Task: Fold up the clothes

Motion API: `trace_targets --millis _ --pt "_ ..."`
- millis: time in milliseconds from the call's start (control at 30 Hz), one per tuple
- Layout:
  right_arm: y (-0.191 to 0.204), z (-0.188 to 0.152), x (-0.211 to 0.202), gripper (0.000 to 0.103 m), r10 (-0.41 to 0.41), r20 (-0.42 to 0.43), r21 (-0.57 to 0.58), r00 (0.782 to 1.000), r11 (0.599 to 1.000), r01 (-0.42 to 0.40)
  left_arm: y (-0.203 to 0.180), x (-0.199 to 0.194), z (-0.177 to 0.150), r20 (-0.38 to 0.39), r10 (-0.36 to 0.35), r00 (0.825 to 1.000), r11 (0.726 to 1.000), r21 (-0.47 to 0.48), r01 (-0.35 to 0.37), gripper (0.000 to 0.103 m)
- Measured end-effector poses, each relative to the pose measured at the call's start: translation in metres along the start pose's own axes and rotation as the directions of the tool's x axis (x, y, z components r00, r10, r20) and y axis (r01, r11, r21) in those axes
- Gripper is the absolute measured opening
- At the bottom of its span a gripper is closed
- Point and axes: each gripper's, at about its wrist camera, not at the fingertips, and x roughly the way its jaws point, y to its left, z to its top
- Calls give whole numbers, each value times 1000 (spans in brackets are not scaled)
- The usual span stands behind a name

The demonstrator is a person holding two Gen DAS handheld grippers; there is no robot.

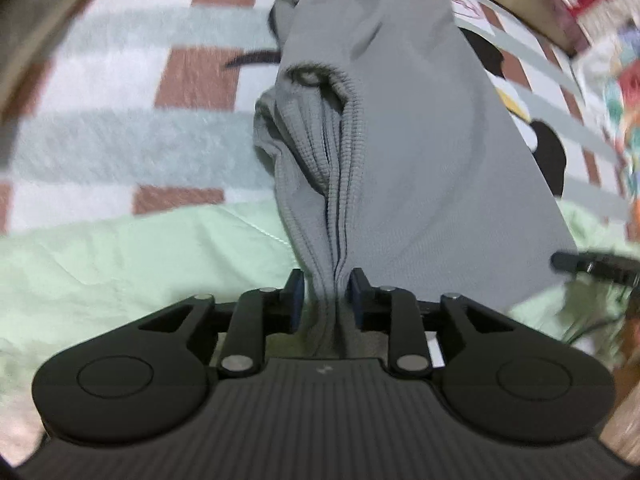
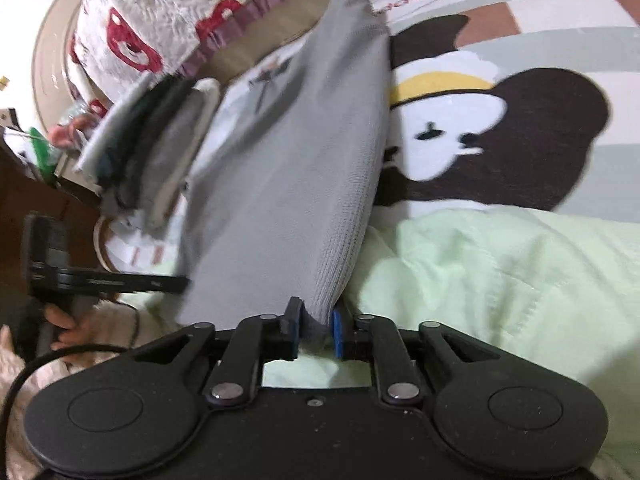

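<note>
Panda blanket under grey garment, folded stack alongside.

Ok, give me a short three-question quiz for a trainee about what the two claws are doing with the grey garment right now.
1. True or false: both the left claw and the right claw are shut on the grey garment.
2. Which part does the left claw pinch? A) ribbed edge B) a button C) a zip
3. Fill in: beneath the garment, nearest the claws, lies a light ____ quilt.

Key: 1 true; 2 A; 3 green.
</note>
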Motion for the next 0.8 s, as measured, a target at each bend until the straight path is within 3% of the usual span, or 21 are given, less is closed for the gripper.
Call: trace_targets --millis 167,200,267,300,367,467,500,633,800 --pt "1 18 -33 35 -132 113 -104 985 984 144 -8 -37 1 98 116 988 974 186 -132 33" --pt "1 23 -39 37 -154 143 -125 978 977 173 -4 -45 7 133 100 986 975 184 -124 35" --pt "2 42 -45 39 -173 200 -153 964 967 205 11 -57 24 222 5 975 992 122 -33 44" --pt "4 55 -43 39 -168 224 -164 960 965 207 20 -61 35 275 -50 960 996 81 28 46" --pt "10 85 -33 39 -152 262 -203 953 957 208 33 -57 57 372 -78 925 997 42 68 46" --pt "27 135 -9 44 -103 287 -282 952 941 187 42 -30 97 453 -28 891 999 40 11 44" --pt "33 151 0 51 -86 291 -305 953 936 177 45 -17 112 454 -23 891 999 34 8 44" --pt "45 209 45 52 -85 283 -378 955 906 193 45 28 159 422 -85 902 996 9 90 44" --pt "38 238 94 51 -123 288 -393 950 889 234 25 69 187 419 -107 902 993 88 77 46"
